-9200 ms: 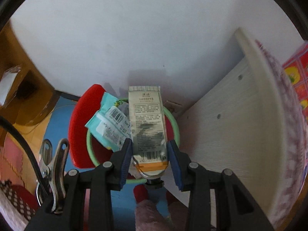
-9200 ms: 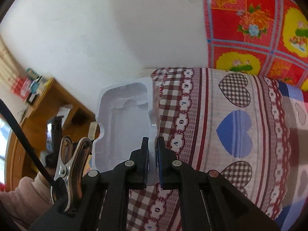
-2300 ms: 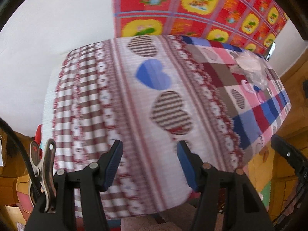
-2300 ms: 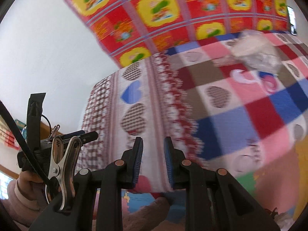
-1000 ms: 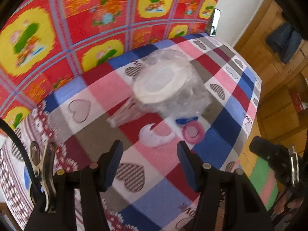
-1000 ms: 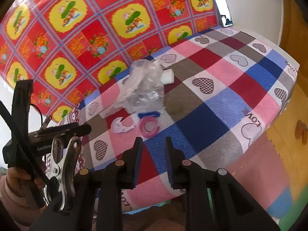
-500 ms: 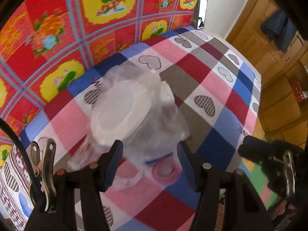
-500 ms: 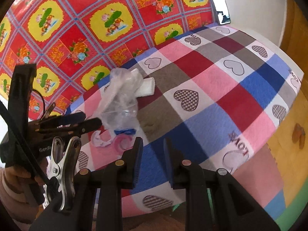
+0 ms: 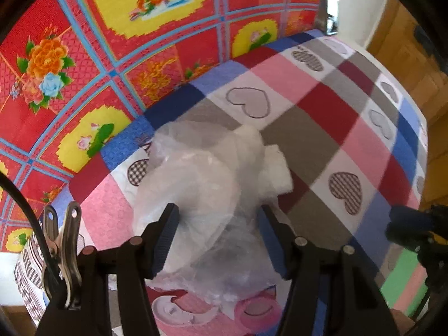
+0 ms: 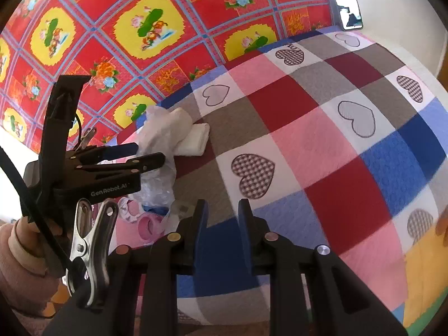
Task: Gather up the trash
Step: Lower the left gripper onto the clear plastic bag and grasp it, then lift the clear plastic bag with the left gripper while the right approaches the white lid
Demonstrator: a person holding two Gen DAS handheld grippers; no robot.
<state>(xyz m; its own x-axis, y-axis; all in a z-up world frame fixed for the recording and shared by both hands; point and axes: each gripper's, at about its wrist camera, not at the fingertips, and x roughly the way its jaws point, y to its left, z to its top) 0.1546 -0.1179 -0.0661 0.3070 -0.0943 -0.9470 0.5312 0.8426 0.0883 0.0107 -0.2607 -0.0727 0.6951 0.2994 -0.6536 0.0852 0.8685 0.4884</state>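
A crumpled clear plastic bag (image 9: pixel 201 184) lies on the checked heart bedspread (image 9: pixel 330 106), with a white wad (image 9: pixel 275 168) at its right. My left gripper (image 9: pixel 218 221) is open, its jaws on either side of the bag, not closed on it. A pink container (image 9: pixel 252 312) and a torn pink-and-white lid (image 9: pixel 179 312) lie just under the bag. In the right wrist view the bag (image 10: pixel 165 131) and the left gripper (image 10: pixel 149 154) sit at left. My right gripper (image 10: pixel 221 210) is open with a narrow gap and empty, over the bedspread (image 10: pixel 336 145).
A red and yellow flowered cloth (image 9: pixel 98 42) covers the wall behind the bed. A small mirror-like object (image 10: pixel 350 14) stands at the far corner. Wooden furniture (image 9: pixel 414 56) is at right. The bed's edge drops to a coloured floor mat (image 9: pixel 403 280).
My left gripper has moved closer, and the bag now sits between its open jaws. My right gripper has shifted a little and stays empty.
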